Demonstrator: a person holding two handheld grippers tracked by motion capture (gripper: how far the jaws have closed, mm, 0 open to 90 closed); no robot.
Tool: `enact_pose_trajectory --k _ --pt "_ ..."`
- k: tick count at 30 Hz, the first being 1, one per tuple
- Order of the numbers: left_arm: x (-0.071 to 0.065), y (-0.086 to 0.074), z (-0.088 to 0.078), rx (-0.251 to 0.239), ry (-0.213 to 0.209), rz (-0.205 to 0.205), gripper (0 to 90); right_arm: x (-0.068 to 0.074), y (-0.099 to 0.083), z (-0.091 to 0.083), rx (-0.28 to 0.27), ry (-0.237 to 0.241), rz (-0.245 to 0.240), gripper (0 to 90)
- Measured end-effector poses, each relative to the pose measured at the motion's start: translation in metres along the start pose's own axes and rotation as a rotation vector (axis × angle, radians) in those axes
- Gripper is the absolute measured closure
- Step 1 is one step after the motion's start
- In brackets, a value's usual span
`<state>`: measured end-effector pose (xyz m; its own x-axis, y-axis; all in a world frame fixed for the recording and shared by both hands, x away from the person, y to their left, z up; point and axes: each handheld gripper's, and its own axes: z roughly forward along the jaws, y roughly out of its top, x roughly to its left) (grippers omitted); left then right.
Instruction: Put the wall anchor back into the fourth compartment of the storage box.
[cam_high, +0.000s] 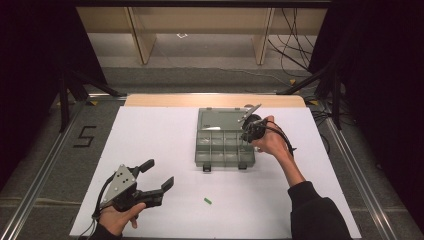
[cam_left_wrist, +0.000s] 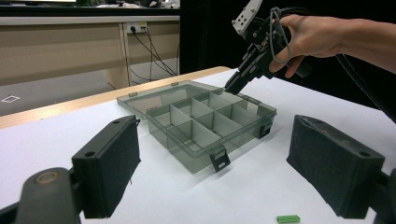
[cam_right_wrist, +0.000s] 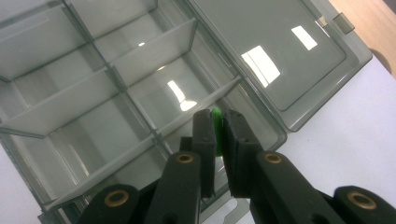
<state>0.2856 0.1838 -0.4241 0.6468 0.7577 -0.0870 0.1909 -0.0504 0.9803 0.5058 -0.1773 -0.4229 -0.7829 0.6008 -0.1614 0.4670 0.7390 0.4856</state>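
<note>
Right gripper (cam_right_wrist: 218, 122) clamped on a small green piece (cam_right_wrist: 216, 113), its long axis running along the jaws, pointing down into the open organizer box (cam_high: 223, 145), far right compartment; left gripper (cam_high: 156, 176) jaws wide apart, empty, near left on the desk (cam_high: 150, 130); second green piece (cam_high: 207, 201) lying flat, near the desk's near edge

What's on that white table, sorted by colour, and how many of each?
Green pieces: 2, one loose on the table, one pinched in the right gripper
Grey clear compartment box, lid open: 1
Black grippers: 2, left and right
Total: 5

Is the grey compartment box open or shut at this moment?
Open. The grey compartment box has its lid folded back flat on the table, exposing the dividers.
</note>
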Motion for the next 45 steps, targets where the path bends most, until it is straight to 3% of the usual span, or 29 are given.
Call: enact_pose_trajectory --k 3,5,9,15,23,30,32,43,45 --pt "0.0 0.0 0.001 -0.007 -0.004 -0.001 15.9 -0.001 -0.001 0.002 0.005 0.002 0.011 82.2" --pt "0.0 0.0 -0.001 0.003 0.003 0.0 15.9 -0.002 -0.001 0.003 0.001 -0.007 0.046 67.5" --pt "0.0 0.0 0.0 0.004 0.0 0.001 15.9 0.0 0.002 -0.001 -0.028 -0.014 0.078 50.6" --pt "0.0 0.0 0.0 0.001 0.001 -0.002 15.9 0.006 0.007 -0.008 -0.056 -0.023 0.08 39.8" --pt "0.0 0.0 -0.001 0.003 0.0 -0.001 15.9 0.017 0.011 -0.013 -0.06 -0.017 0.053 34.1" --pt "0.0 0.0 -0.001 0.001 0.001 0.0 15.9 0.035 0.017 -0.027 -0.085 0.007 0.034 30.4" --pt "0.0 0.001 -0.001 0.002 0.001 0.003 15.9 0.044 0.019 -0.032 -0.106 0.0 -0.009 30.3" --pt "0.0 0.0 -0.001 0.002 0.0 0.004 15.9 0.074 0.024 -0.04 -0.15 0.082 -0.052 29.4" --pt "-0.001 0.0 -0.001 0.0 0.007 -0.021 15.9 0.082 0.025 -0.04 -0.149 0.091 -0.068 29.5"
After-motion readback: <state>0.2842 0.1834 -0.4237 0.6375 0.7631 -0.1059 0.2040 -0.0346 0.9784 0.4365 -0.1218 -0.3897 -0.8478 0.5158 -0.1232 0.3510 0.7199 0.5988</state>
